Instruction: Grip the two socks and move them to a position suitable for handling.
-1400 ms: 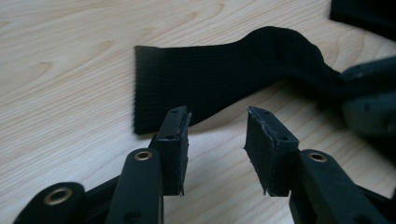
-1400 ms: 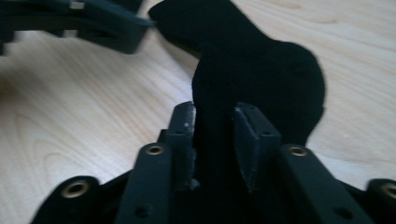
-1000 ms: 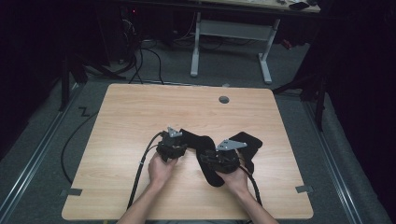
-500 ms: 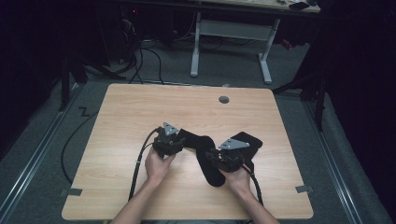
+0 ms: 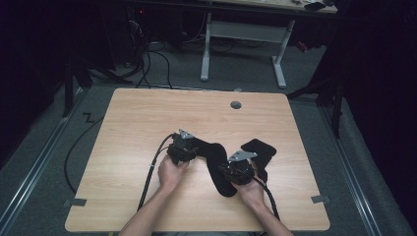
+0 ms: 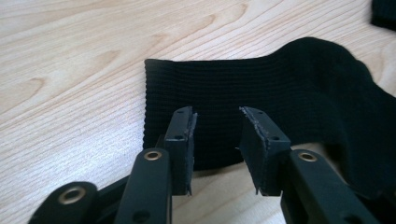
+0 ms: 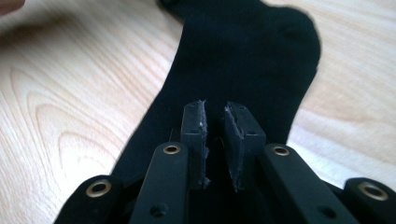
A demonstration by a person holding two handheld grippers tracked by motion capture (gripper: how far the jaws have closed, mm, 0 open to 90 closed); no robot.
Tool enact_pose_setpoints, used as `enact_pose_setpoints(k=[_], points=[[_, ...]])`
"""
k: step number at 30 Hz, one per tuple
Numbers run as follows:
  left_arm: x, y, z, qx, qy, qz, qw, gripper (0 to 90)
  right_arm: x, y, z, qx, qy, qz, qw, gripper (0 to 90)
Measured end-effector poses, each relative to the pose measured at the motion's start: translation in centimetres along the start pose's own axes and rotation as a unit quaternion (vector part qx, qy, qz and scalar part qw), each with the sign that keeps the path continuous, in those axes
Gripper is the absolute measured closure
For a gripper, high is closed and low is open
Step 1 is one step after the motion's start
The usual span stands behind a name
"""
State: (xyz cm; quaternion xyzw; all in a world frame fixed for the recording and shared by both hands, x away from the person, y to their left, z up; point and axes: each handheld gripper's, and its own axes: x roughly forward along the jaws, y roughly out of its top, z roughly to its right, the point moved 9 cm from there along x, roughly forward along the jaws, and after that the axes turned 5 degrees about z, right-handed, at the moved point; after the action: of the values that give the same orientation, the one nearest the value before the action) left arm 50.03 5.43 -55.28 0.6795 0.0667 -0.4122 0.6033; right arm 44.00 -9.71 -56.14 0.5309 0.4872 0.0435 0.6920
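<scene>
A black sock point(image 5: 216, 164) lay flat on the table point(image 5: 147, 118), nearer its front edge than its back. The left gripper point(image 6: 217, 135) hovered over the sock's ribbed cuff, its jaws apart and just closing. The right gripper point(image 7: 215, 133), over the foot end, had narrowed to a thin gap.

black sock point(image 5: 216, 160), flat, bent, mid-table
</scene>
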Motion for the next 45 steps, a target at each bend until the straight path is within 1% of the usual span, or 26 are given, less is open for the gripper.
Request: enact_pose_setpoints(k=[2,4,7,9,11,13,15,16,18,19,20,21,22,23,25,26,27,29,33,35,37,39,42,43,44,45], points=[[0.4,-0.1,-0.3,0.0,0.001,-0.002,1.0,66.6,0.0,-0.2,-0.2,-0.002,0.002,0.004,1.0,78.0],[0.7,0.2,-0.4,-0.008,0.0,0.002,1.0,69.4,0.0,-0.2,-0.5,-0.002,0.01,0.004,0.9999,77.1],[1.4,1.0,0.1,0.017,-0.005,-0.014,0.9998,72.6,0.0,-0.2,-1.2,-0.015,0.019,0.005,0.9997,76.5],[2.2,1.5,0.2,0.02,-0.01,-0.018,0.9996,74.2,0.1,-0.2,-1.9,-0.033,0.023,0.003,0.9992,75.9],[2.8,2.0,0.2,0.015,-0.011,-0.018,0.9997,75.1,0.1,-0.3,-2.3,-0.04,0.03,0.002,0.9988,75.5],[3.2,2.5,0.4,0.026,-0.008,-0.02,0.9994,75.0,0.0,-0.4,-2.6,-0.038,0.034,0.001,0.9987,75.3],[3.4,2.8,0.4,0.032,-0.002,-0.021,0.9993,73.4,0.0,-0.4,-2.7,-0.041,0.039,0.001,0.9984,74.6],[3.3,2.9,0.3,0.03,0.0,-0.018,0.9994,71.4,0.0,-0.4,-2.7,-0.039,0.042,-0.001,0.9983,73.9],[2.7,3.1,0.8,0.019,-0.011,-0.003,0.9998,65.8,-0.1,-0.4,-2.7,-0.035,0.048,-0.003,0.9982,69.5],[2.0,3.0,1.4,0.023,-0.019,0.005,0.9995,63.9,-0.1,-0.3,-2.5,-0.032,0.039,-0.003,0.9987,66.6],[1.6,3.0,1.9,0.029,-0.026,0.01,0.9992,61.5,-0.4,0.1,-1.9,-0.034,0.017,0.005,0.9993,66.4],[0.9,2.8,2.6,0.042,-0.029,0.015,0.9986,60.0,-0.7,0.4,-1.5,-0.025,0.011,0.016,0.9995,67.2],[0.6,2.6,3.1,0.049,-0.035,0.015,0.9981,58.9,-1.1,1.0,-0.6,-0.001,0.014,0.032,0.9994,69.0],[0.2,2.3,3.7,0.056,-0.038,0.017,0.9976,58.3,-1.3,1.3,-0.2,0.013,0.013,0.035,0.9992,69.5],[-0.2,2.0,4.5,0.064,-0.046,0.02,0.9967,57.9,-1.7,2.1,0.9,0.016,-0.001,0.042,0.999,71.6],[-0.2,1.8,4.8,0.066,-0.047,0.017,0.9966,57.8,-1.8,2.4,1.2,0.018,-0.005,0.047,0.9987,72.8],[0.0,1.6,4.9,0.067,-0.047,0.015,0.9965,57.8,-1.7,2.7,1.5,0.018,-0.009,0.046,0.9988,73.4],[0.5,1.2,4.9,0.064,-0.047,0.006,0.9968,57.9,-1.4,3.1,1.9,0.017,-0.021,0.045,0.9986,74.4],[1.4,0.4,4.6,0.056,-0.048,-0.006,0.9973,60.1,0.0,3.8,2.7,0.026,-0.031,0.041,0.9983,74.9],[1.5,0.3,4.5,0.055,-0.049,-0.005,0.9973,60.9,0.7,4.2,3.1,0.021,-0.036,0.044,0.9981,75.1],[1.6,0.4,4.3,0.059,-0.046,-0.005,0.9972,61.6,1.3,4.2,3.5,0.023,-0.043,0.031,0.9984,75.2],[1.8,0.5,4.0,0.066,-0.04,-0.008,0.997,61.8,2.0,3.9,3.8,0.017,-0.048,0.015,0.9986,75.4],[2.0,0.8,3.7,0.074,-0.031,-0.011,0.9967,61.8,2.7,2.5,4.0,0.008,-0.053,-0.02,0.9984,75.6],[2.0,0.8,3.7,0.074,-0.031,-0.011,0.9967,61.9,2.6,2.3,4.0,0.007,-0.051,-0.012,0.9986,75.6],[2.2,0.9,3.7,0.071,-0.03,-0.008,0.997,61.9,2.6,2.3,4.0,0.007,-0.051,-0.012,0.9986,75.6],[2.5,1.1,3.6,0.073,-0.03,-0.008,0.9968,62.1,2.2,2.0,4.0,0.015,-0.045,-0.011,0.9988,75.6]])
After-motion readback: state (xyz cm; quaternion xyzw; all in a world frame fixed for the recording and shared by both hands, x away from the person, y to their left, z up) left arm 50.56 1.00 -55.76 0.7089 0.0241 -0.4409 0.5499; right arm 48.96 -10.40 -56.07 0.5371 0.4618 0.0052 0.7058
